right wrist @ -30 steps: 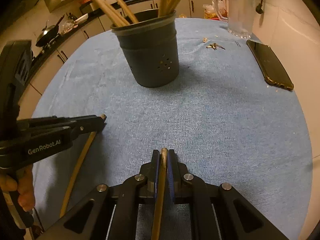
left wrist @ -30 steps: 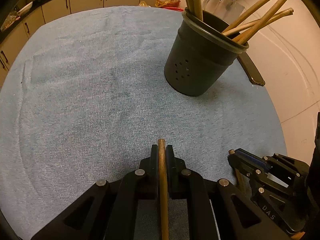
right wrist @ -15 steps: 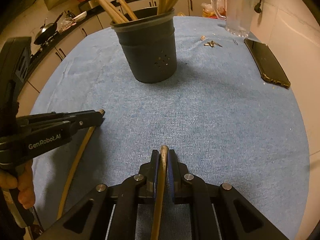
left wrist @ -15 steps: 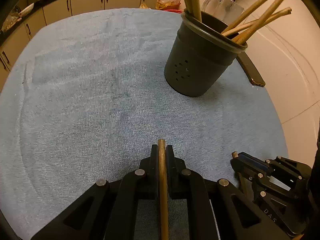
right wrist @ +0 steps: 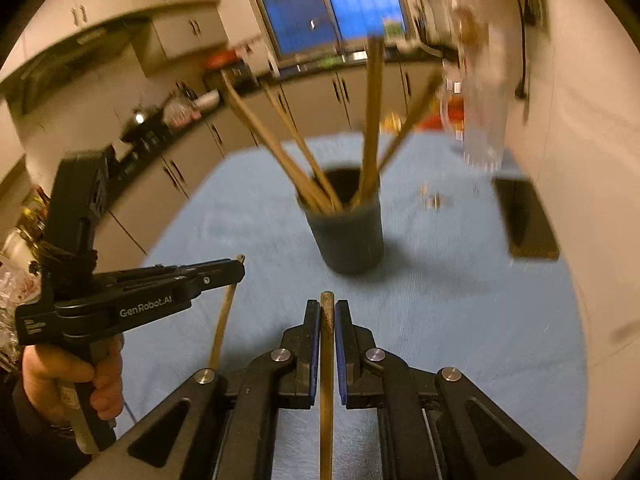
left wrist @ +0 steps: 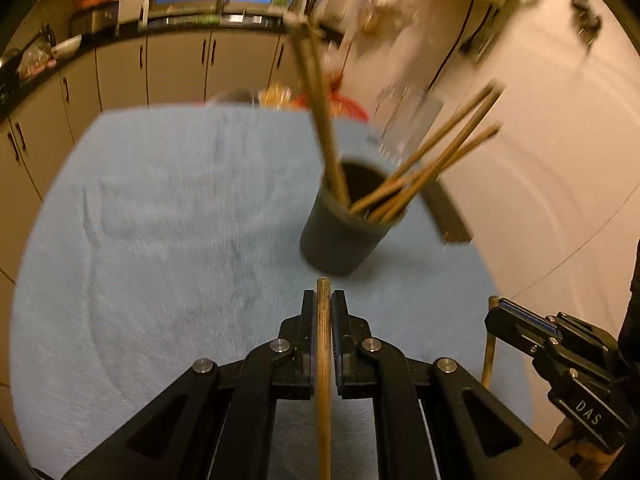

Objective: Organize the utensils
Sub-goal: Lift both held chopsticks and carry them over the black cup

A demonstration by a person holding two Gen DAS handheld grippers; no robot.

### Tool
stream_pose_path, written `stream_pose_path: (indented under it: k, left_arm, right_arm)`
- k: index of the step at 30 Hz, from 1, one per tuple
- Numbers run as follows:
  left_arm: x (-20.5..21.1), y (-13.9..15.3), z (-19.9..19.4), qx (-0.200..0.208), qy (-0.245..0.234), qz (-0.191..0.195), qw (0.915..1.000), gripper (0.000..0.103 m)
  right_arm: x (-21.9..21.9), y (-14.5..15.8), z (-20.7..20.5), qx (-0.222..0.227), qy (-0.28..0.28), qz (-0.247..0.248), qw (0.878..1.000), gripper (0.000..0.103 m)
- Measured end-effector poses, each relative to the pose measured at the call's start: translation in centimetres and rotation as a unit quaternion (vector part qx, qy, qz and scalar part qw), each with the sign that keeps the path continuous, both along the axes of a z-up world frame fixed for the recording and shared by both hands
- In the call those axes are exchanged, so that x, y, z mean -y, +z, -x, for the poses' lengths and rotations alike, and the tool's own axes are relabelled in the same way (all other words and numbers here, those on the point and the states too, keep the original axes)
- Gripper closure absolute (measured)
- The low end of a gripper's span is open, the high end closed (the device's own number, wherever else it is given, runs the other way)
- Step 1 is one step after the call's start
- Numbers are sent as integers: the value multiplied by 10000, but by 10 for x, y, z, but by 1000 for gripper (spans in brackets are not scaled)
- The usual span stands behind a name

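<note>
L wrist view: left hand-held gripper (left wrist: 323, 312) clamped narrow on a wooden chopstick (left wrist: 323, 360), tip poking just past the pads, shaft running back toward the camera. Dark holder (left wrist: 340, 236) stood ahead on the blue-cloth tabletop (left wrist: 160, 240), already stuffed w/ several sticks (left wrist: 420, 168) fanning right plus one leaning left. Right hand-held gripper (left wrist: 496, 312) seen at lower right, pinching its own stick; "DAS" readable on its body. Dark flat phone (left wrist: 448, 216) lay just behind the holder. Picture blurred, so finer detail lost.

R wrist view: right hand-held gripper (right wrist: 327, 316) likewise closed narrow on a second chopstick (right wrist: 326, 360). Left hand-held gripper to the left, "GenRobot.AI" printed on its side, stick hanging down from its fingers. Holder (right wrist: 348, 236) dead ahead, open gap at the mouth between the leaning sticks. Glass jug (right wrist: 480, 132) & phone (right wrist: 524, 216) off to the right.

Judged step: carrying both sticks to the holder. To do well: tip each stick upright, aim for the open gap in the mouth, one at a time so the two grippers don't clash, avoid knocking the leaning sticks or tipping the holder, release only once the end is well inside.
</note>
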State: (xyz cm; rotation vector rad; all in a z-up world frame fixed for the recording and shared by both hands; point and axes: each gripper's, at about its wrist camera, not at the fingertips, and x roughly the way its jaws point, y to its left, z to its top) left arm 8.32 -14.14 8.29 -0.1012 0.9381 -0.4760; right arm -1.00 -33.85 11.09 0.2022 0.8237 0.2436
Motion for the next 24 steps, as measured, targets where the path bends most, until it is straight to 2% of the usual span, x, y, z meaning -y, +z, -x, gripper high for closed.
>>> stream_pose_path:
  k: [3, 9, 15, 24]
  left_arm:
    - [-6, 33, 4, 329, -17, 156, 9993, 96]
    - [-10, 76, 13, 872, -94, 380, 9954, 96]
    - [-7, 100, 7, 1204, -67, 323, 9922, 97]
    - [-4, 120, -8, 1376, 85, 357, 9898, 97]
  right_arm:
    - [1, 29, 5, 319, 6, -17, 9995, 95]
    - [2, 79, 20, 910, 52, 49, 9958, 95]
    - [-1, 111, 17, 1187, 81, 202, 9927, 95]
    - [-4, 148, -1, 1514, -62, 359, 9878, 95]
